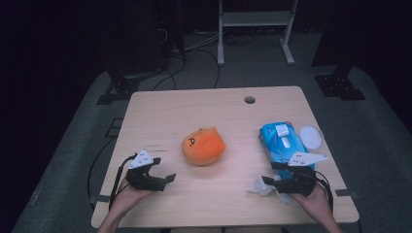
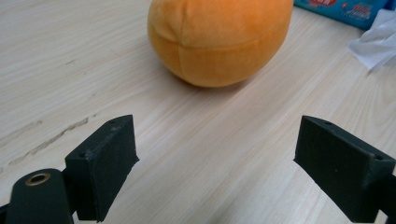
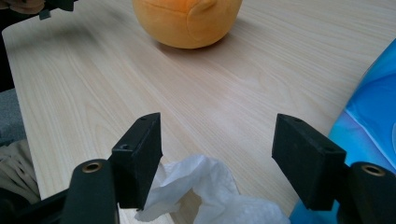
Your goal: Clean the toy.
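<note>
We hold our right gripper (image 1: 272, 183) low over the near right part of the table (image 1: 160, 116), its jaws spread wide with nothing clamped between them. A crumpled white tissue (image 3: 205, 191) lies on the wood directly beneath and between those jaws, bunched up against the inner face of one jaw in the right gripper view, though we cannot tell whether it actually touches the pad. It sits there, we judge, because it was drawn from the blue pack of wipes (image 1: 284, 143) that lies just beyond and beside this gripper, its white flap on top and a round white lid (image 1: 311, 137) next to it on the far side. With the jaws wide apart and straddling the tissue, closing them would pinch it without any shift of the hand. Our left gripper (image 1: 163, 179) is likewise open and empty, resting near the table's front edge on the other side, its jaws aimed toward the orange plush toy (image 2: 219, 42), which sits ahead of it and well clear of the pads. We take that hand to be idle or waiting. The toy lies between the two grippers and farther out, so neither needs to reach around it.
</note>
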Motion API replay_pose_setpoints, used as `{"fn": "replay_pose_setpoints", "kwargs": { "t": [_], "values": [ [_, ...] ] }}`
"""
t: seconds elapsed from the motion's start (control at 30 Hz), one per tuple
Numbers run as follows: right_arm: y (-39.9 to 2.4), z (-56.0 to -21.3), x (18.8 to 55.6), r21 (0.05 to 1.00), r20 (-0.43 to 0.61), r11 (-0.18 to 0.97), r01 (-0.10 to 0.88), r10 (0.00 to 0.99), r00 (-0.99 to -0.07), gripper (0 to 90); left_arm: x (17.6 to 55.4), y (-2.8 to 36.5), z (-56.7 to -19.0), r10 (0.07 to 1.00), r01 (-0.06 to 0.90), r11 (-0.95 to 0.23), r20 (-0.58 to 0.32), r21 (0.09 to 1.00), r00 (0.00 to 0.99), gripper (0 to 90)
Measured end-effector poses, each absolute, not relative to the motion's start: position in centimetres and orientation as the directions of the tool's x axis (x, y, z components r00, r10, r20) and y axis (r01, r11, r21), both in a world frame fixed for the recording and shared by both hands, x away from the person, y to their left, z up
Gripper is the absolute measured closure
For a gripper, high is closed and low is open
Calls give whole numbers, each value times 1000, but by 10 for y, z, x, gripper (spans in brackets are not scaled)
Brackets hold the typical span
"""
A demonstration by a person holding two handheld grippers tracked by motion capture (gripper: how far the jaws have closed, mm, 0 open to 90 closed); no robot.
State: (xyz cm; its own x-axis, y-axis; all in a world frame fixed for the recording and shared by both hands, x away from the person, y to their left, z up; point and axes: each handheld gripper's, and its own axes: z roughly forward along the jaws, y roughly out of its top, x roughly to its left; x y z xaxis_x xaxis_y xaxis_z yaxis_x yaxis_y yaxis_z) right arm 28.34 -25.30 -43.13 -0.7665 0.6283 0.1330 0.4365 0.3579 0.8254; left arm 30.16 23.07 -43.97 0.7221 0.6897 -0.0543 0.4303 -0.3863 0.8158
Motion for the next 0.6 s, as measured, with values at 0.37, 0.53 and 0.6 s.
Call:
{"fn": "replay_pose_setpoints", "kwargs": {
  "t": [0.37,0.53,0.6],
  "values": [
    [-251,-432,282,823,123,370,431,625,-771,318,297,236,-453,709,456,-374,-68,807,702,102],
    [-249,-432,281,829,119,367,422,622,-774,315,298,236,-457,711,464,-370,-76,805,699,98],
    [-248,-432,281,832,113,369,416,620,-776,314,298,236,-459,712,463,-368,-76,806,698,98]
  ]
}}
